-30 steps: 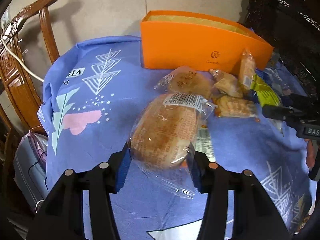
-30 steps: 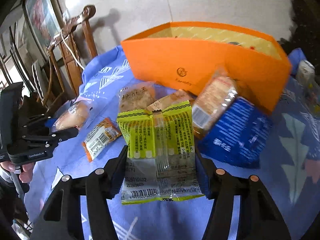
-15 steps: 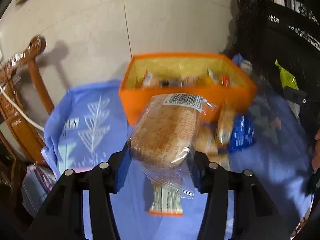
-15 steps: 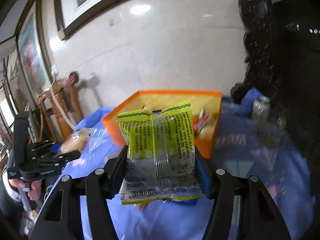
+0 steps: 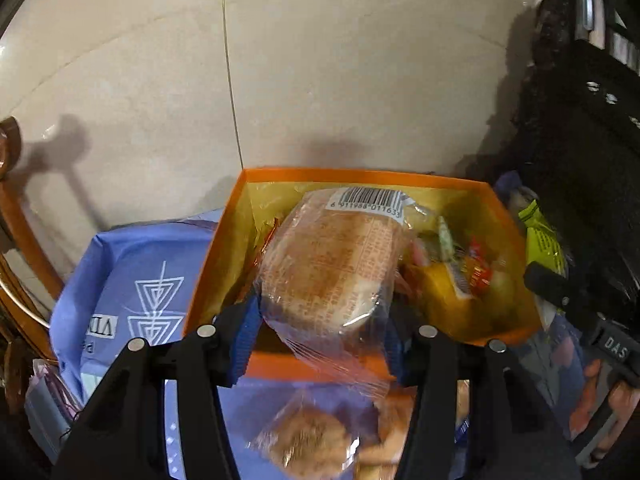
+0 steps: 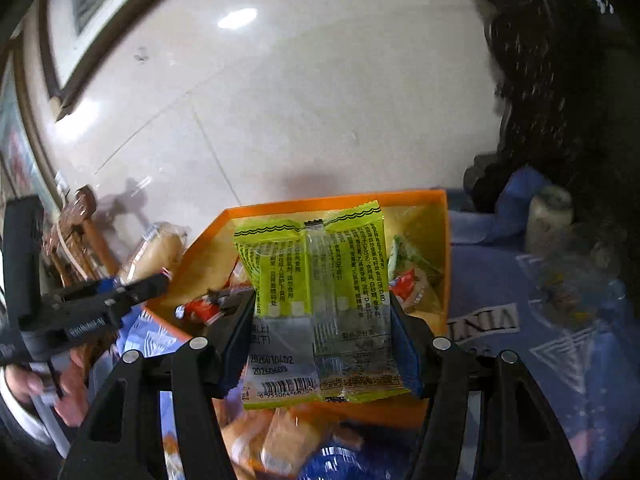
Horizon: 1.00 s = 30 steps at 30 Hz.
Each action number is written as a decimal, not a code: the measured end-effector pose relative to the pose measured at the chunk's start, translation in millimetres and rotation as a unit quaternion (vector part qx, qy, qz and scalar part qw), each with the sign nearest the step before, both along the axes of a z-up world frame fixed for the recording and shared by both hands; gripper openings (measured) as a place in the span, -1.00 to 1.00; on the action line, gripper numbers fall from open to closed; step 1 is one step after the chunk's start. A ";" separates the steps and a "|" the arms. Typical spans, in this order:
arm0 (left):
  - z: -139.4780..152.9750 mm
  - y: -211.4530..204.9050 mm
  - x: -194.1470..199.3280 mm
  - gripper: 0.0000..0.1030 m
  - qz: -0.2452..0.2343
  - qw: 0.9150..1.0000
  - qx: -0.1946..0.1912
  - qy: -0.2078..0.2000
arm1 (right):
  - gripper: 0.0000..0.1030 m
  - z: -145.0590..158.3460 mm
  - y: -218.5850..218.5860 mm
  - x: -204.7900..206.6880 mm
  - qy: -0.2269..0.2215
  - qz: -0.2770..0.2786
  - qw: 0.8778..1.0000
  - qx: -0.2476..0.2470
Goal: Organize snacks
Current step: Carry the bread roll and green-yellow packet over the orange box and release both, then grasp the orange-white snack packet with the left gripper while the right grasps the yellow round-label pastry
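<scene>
The orange box point(image 5: 218, 276) stands open on the desk, its yellow-lined inside already holding several small wrapped snacks point(image 5: 472, 268). In the left wrist view, a round bread bun in clear wrap point(image 5: 332, 272) is clamped between the blue-padded fingers point(image 5: 245, 330) of the left gripper point(image 5: 320, 332), held above the box's near wall, with its barcode label at 12 o'clock. In the right wrist view, a yellow-green snack packet point(image 6: 316, 280) is pinched by its two side edges in the right gripper point(image 6: 322, 344), hanging over the box opening, printed side toward the camera, barcode at its lower end.

More packaged snacks point(image 5: 308, 440) lie on the blue patterned cloth point(image 5: 132, 264) at 6 o'clock of the box, too blurred to tell apart. A wooden chair point(image 5: 16, 216) stands at 9 o'clock in the left view. Dark carved furniture point(image 6: 560, 80) fills the 2 o'clock side of the right view, over a pale tiled floor point(image 6: 300, 80).
</scene>
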State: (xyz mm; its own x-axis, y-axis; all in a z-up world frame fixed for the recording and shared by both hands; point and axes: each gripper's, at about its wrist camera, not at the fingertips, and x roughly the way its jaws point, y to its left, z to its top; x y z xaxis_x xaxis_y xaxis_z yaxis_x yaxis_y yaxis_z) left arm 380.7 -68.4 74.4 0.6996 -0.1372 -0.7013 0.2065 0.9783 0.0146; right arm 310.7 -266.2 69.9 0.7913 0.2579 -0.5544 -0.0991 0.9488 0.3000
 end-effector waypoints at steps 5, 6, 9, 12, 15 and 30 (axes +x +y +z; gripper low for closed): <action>-29.7 -8.3 22.2 0.67 0.028 0.999 0.020 0.024 | 0.35 -19.2 -5.7 23.5 0.034 -0.039 0.998 0.029; -30.3 -7.4 17.6 0.79 0.033 0.999 0.022 0.017 | 0.41 -18.9 -7.0 20.4 0.028 -0.044 0.998 0.029; -28.9 -1.2 1.2 0.85 0.034 0.999 0.023 0.010 | 0.49 -13.7 -10.1 -0.1 0.004 -0.043 0.999 0.032; -29.0 9.3 -23.8 0.85 0.030 0.999 0.030 0.017 | 0.53 -8.5 -10.1 -30.3 -0.012 -0.035 0.999 0.024; -30.6 17.9 -52.4 0.86 0.018 0.999 0.037 0.021 | 0.60 -10.3 -6.4 -62.8 -0.016 -0.021 0.999 0.026; -123.3 52.2 -166.8 0.88 0.029 0.992 0.081 0.096 | 0.70 -65.4 26.7 -152.3 0.048 0.026 0.998 0.025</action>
State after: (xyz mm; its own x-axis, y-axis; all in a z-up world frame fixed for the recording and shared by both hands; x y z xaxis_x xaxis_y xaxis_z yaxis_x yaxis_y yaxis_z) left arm 213.8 -16.2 -48.9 0.5545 0.0252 -0.8318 0.1642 0.9766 0.1390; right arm 158.4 -239.6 4.4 0.7200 0.3263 -0.6125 -0.1169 0.9270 0.3565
